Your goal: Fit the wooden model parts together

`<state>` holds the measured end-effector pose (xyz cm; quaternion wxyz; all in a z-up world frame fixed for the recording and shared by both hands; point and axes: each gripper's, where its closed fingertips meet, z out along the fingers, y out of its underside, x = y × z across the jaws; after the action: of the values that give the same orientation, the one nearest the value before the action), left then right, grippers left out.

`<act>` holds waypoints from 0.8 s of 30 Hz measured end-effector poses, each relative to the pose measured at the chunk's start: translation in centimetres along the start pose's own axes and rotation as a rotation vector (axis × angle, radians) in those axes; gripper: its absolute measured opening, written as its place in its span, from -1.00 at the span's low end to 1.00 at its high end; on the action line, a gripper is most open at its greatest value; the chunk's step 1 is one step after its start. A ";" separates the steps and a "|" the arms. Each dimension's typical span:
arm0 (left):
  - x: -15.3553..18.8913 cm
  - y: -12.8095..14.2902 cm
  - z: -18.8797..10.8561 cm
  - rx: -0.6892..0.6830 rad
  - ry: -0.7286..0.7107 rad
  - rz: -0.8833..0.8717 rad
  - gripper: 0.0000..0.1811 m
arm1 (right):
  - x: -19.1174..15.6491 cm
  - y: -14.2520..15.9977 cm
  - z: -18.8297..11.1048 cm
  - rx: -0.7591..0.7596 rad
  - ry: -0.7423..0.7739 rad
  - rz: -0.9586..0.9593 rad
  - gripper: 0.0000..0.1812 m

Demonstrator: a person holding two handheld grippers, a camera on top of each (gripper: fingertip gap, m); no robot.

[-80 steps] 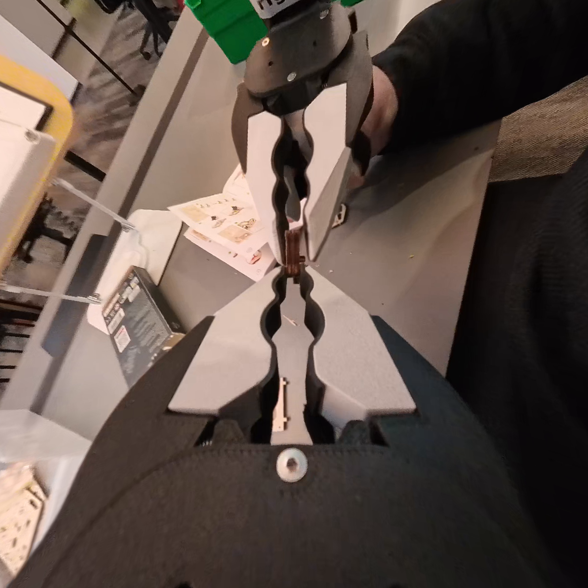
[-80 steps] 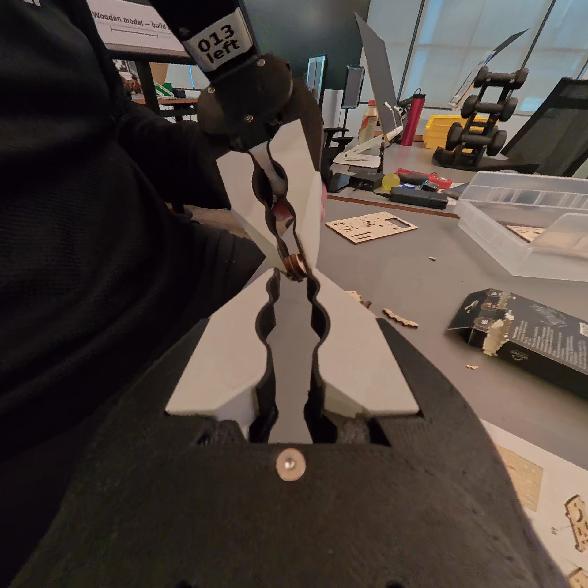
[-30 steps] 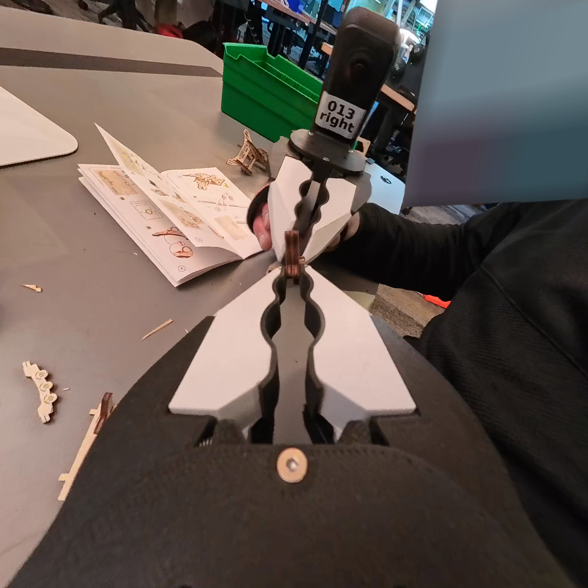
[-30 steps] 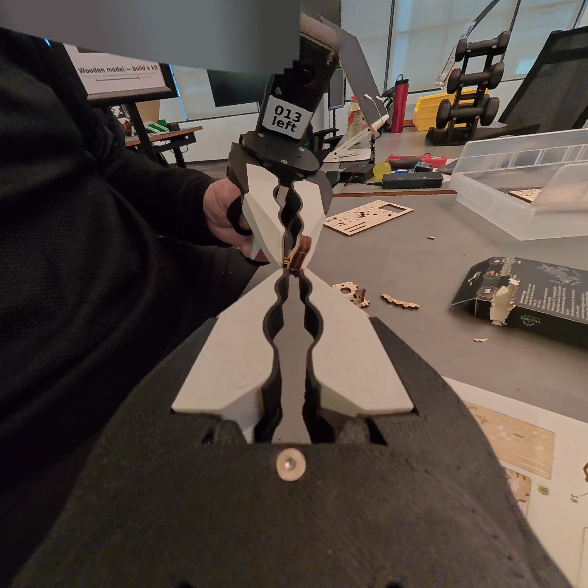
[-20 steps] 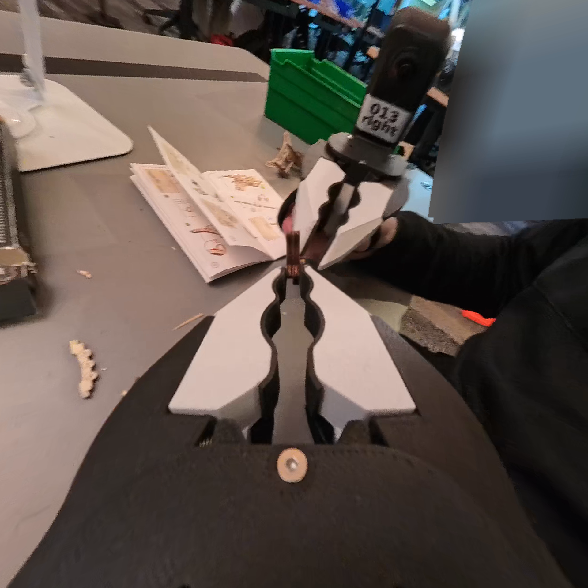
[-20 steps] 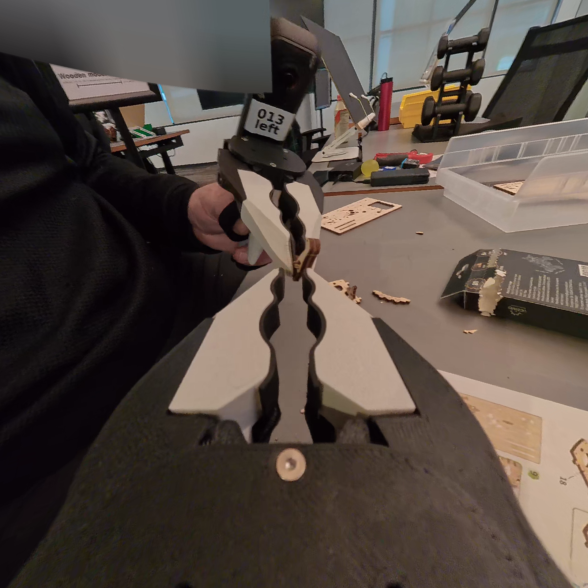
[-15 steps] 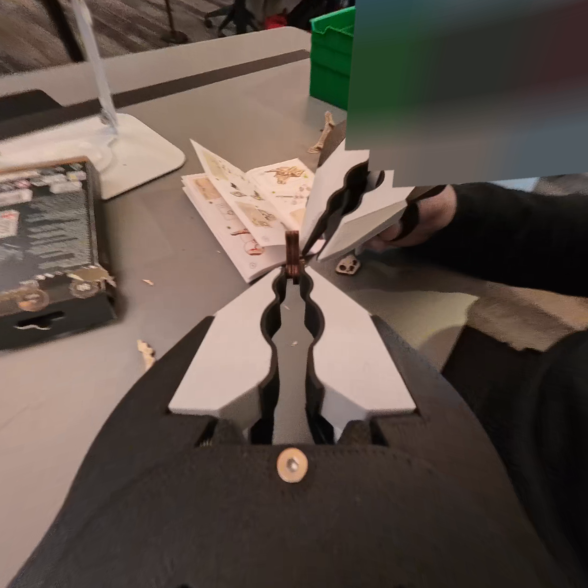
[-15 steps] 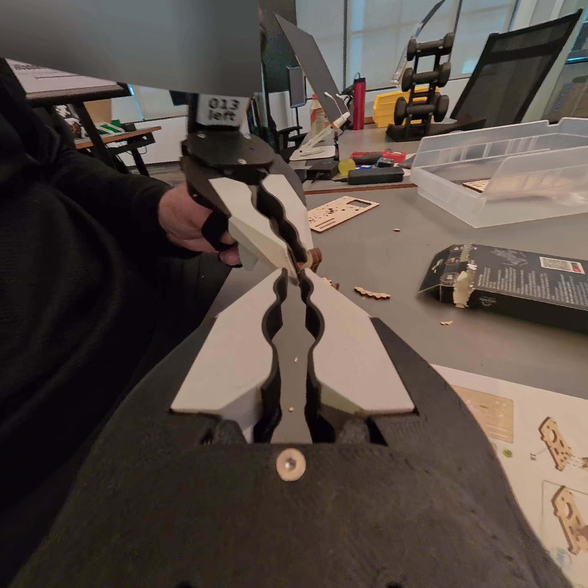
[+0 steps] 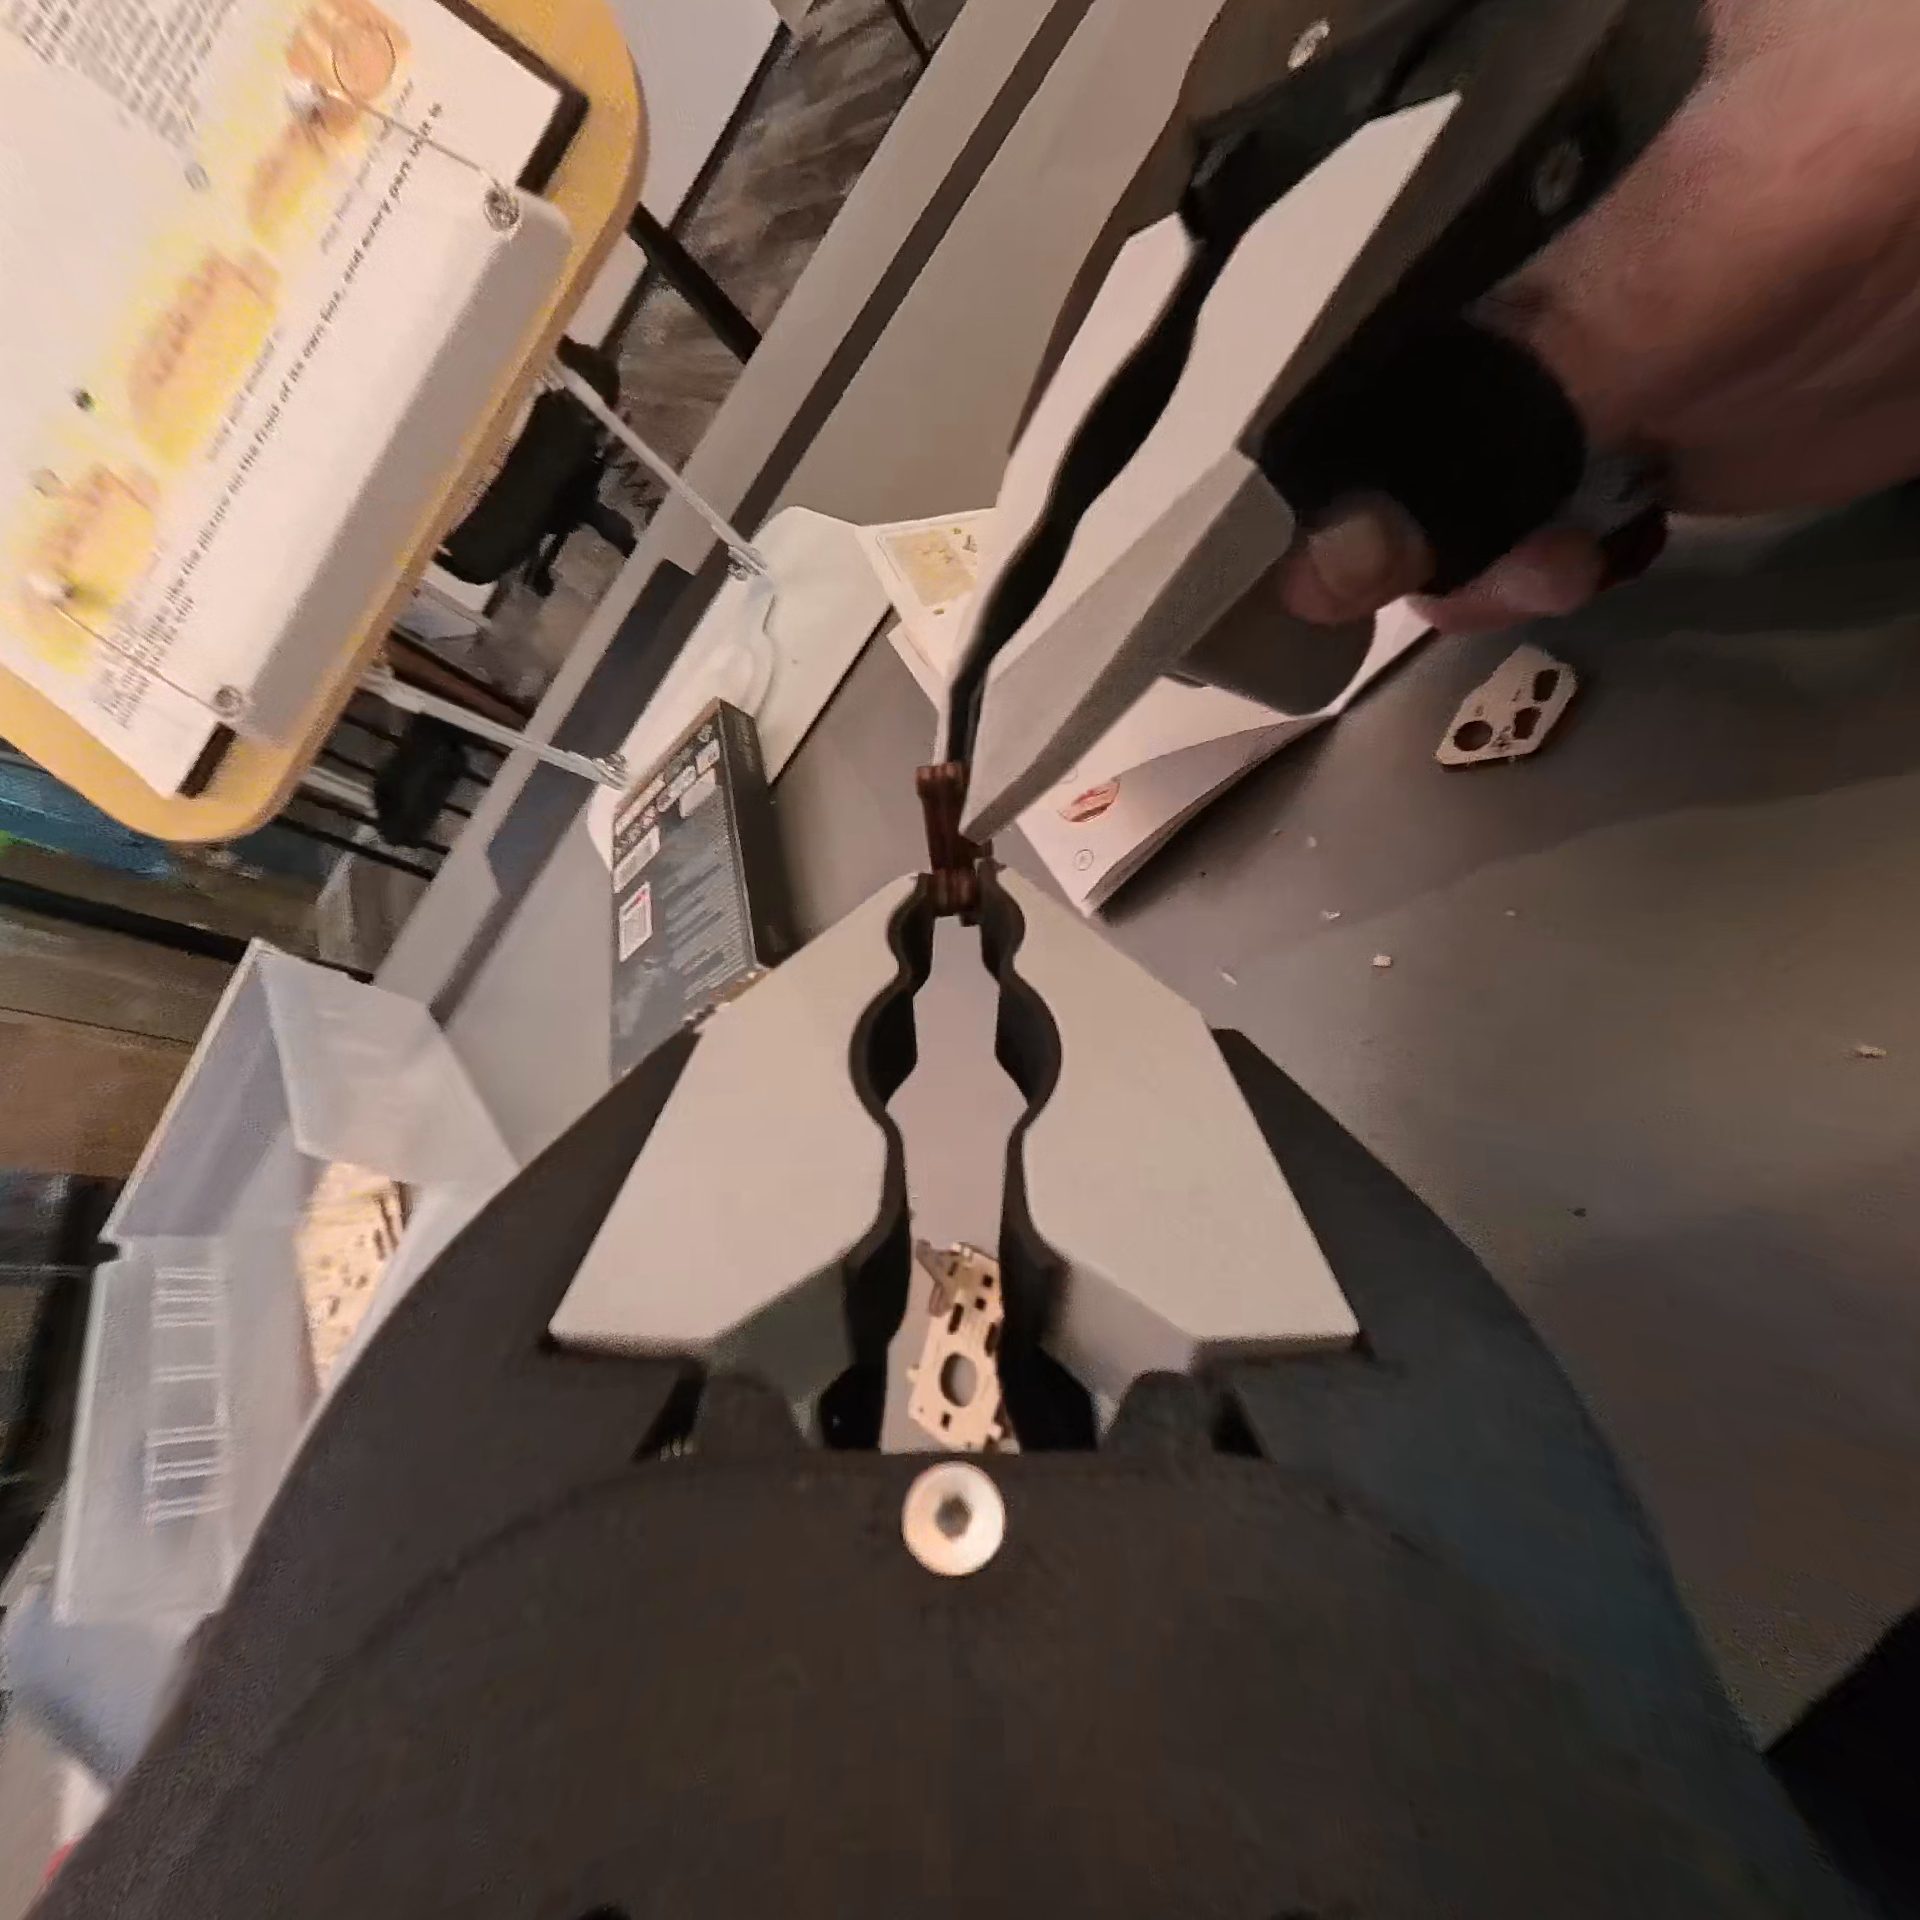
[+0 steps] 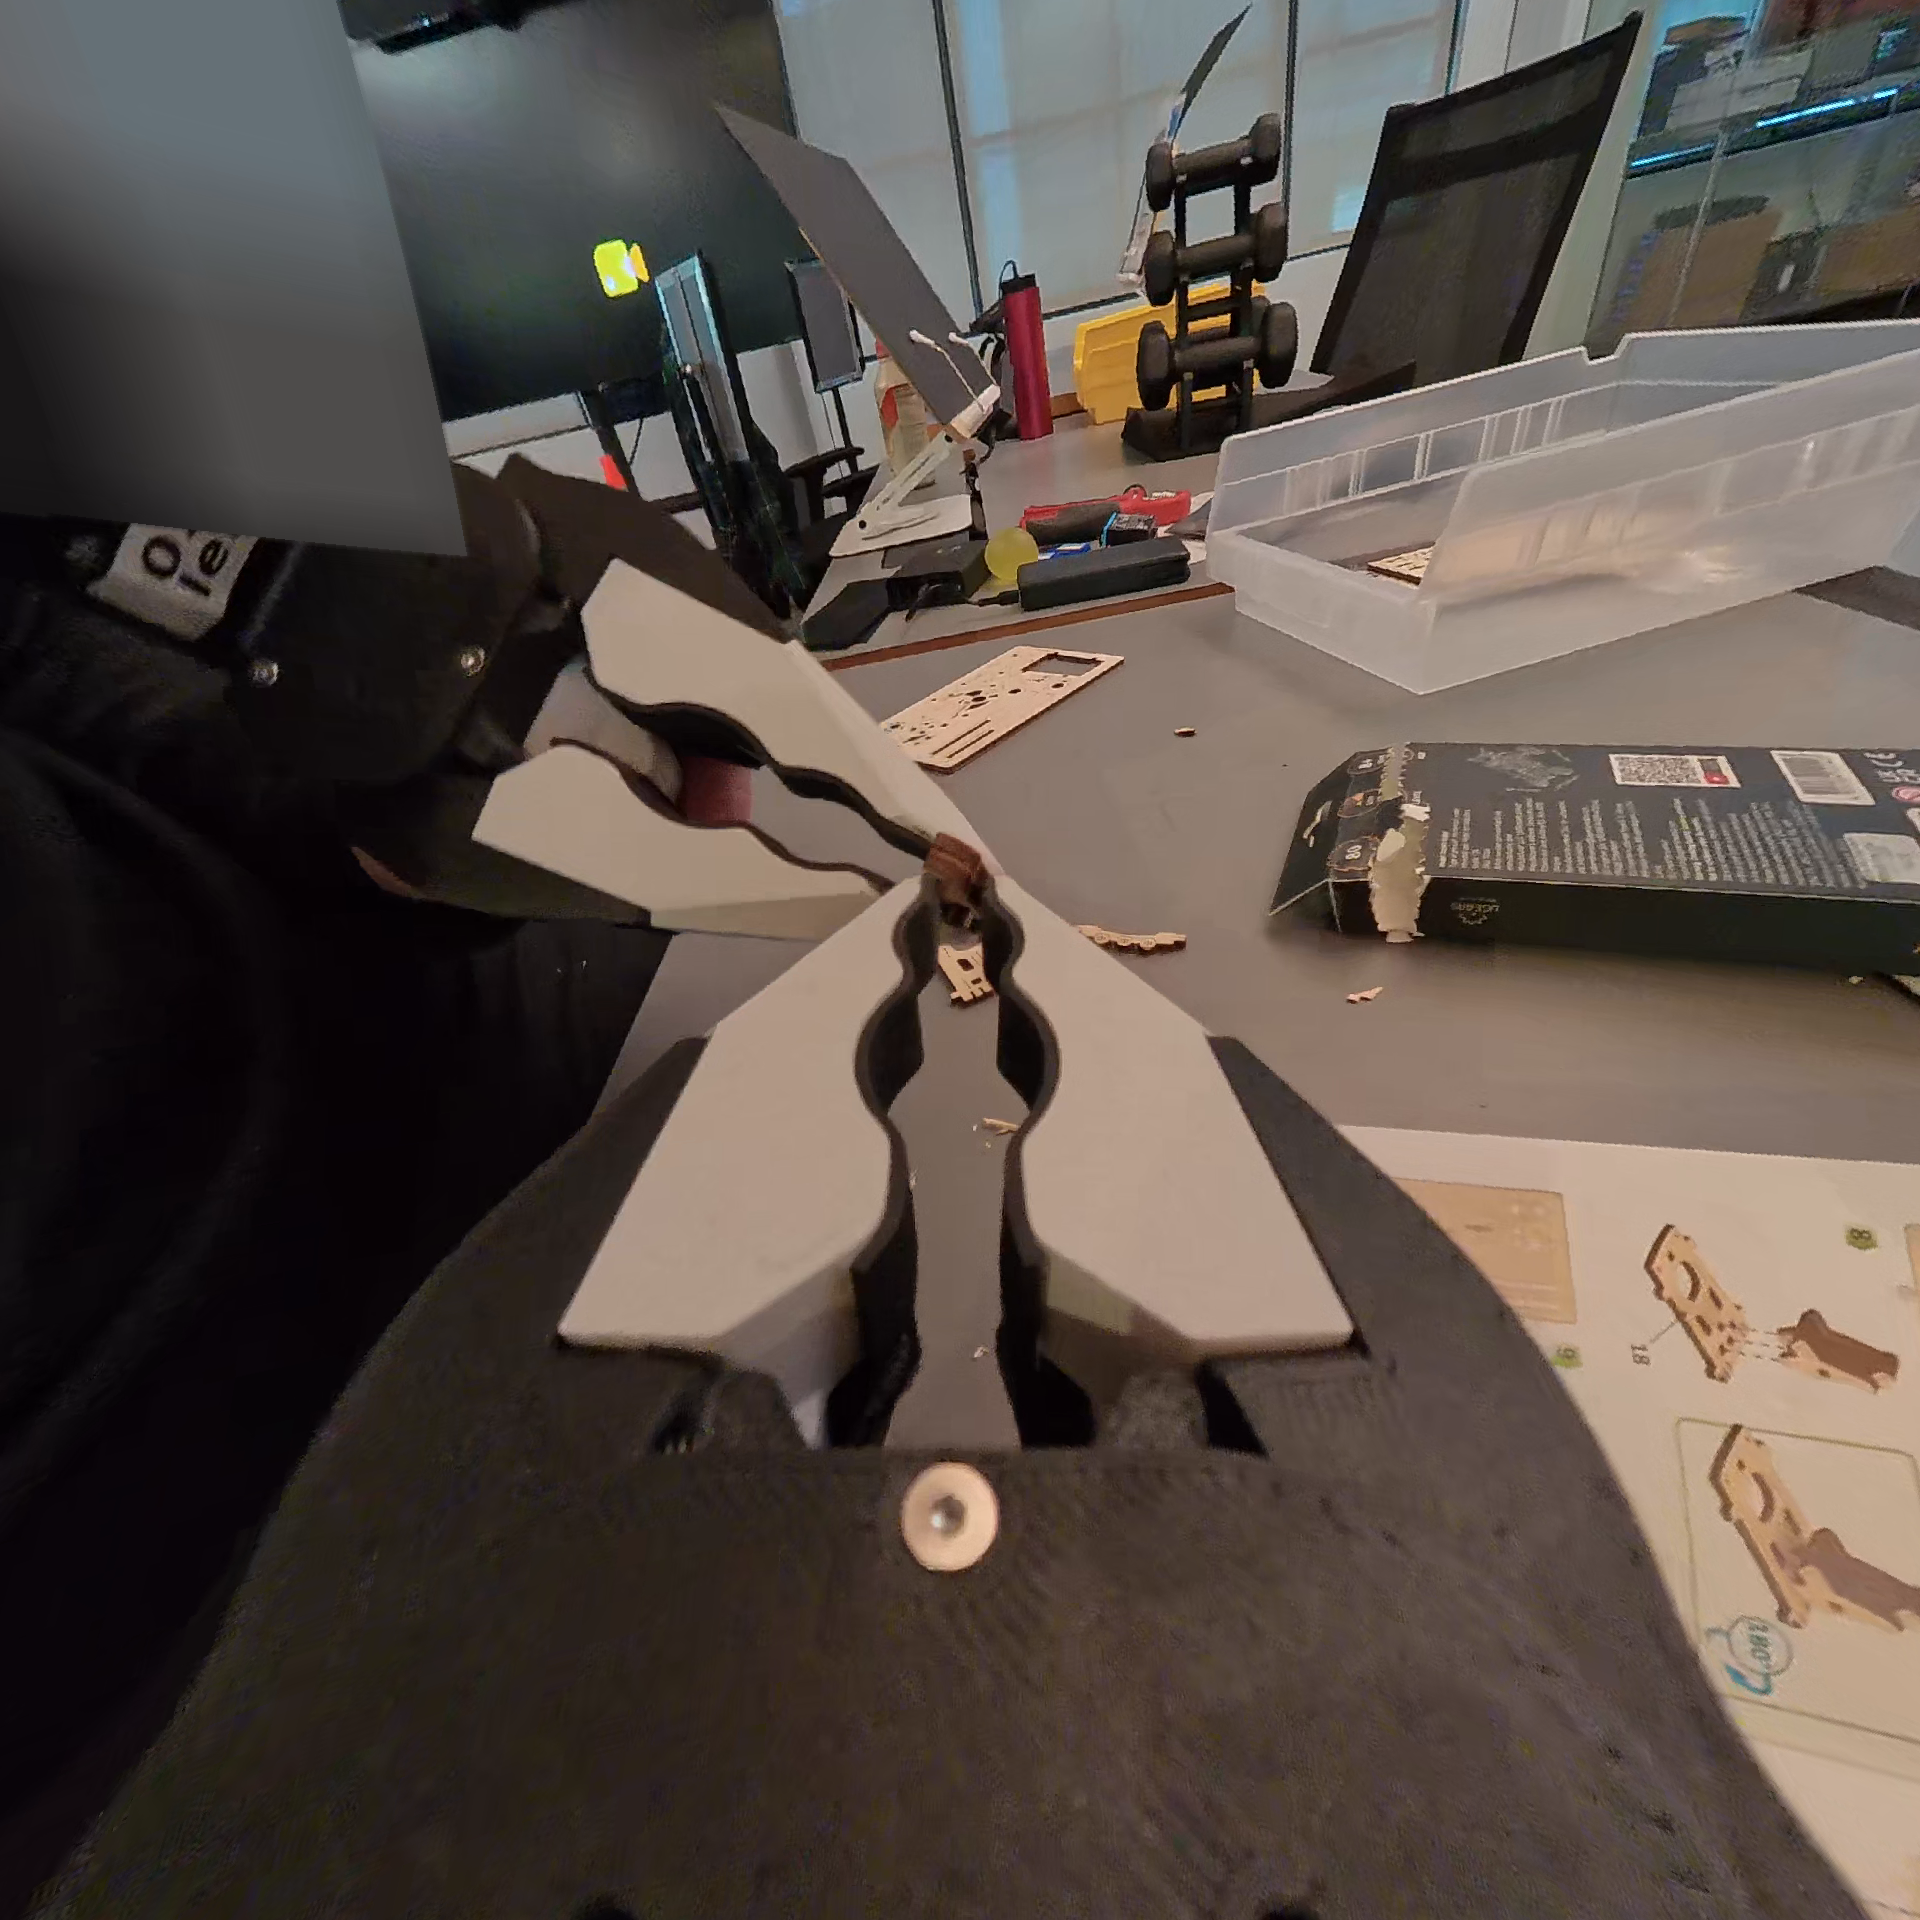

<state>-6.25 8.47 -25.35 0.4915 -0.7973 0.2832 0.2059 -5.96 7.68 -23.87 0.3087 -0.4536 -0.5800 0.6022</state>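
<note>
A small dark-brown wooden part (image 9: 943,831) is pinched between the tips of my left gripper (image 9: 951,902), which is shut on its lower end. My right gripper (image 9: 954,771) comes in from the upper right, held by a hand, and its shut tips meet the part's upper end. In the right wrist view the same part (image 10: 952,864) sits at the tips of my right gripper (image 10: 951,902). There my left gripper (image 10: 914,850) reaches in from the left, lying on its side. Both hold the part in the air above the grey table (image 10: 1195,1039).
A black box (image 10: 1610,842), a clear plastic bin (image 10: 1558,520), a punched wooden sheet (image 10: 997,707), loose wooden bits (image 10: 1132,938) and an open instruction booklet (image 10: 1662,1403) lie on the table. The left wrist view shows a loose wooden piece (image 9: 1507,717) and a sign stand (image 9: 260,364). From the left gripper's tips to the loose wooden piece (image 9: 1507,717) is close to 12 cm.
Both grippers have swung round with the part still at the left tips. The left gripper now lies sideways. The right tips, slightly off the part half a second ago, meet it again.
</note>
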 end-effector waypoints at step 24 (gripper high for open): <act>3.8 -2.1 -3.9 0.225 0.743 -0.374 -0.80 | -4.2 0.6 -1.3 -0.038 -0.316 -0.065 -0.98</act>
<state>-1.78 4.71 -24.56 0.4687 -0.7965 0.3124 -0.2199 -3.05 4.41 -23.58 0.2244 -0.3401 -0.6469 0.6446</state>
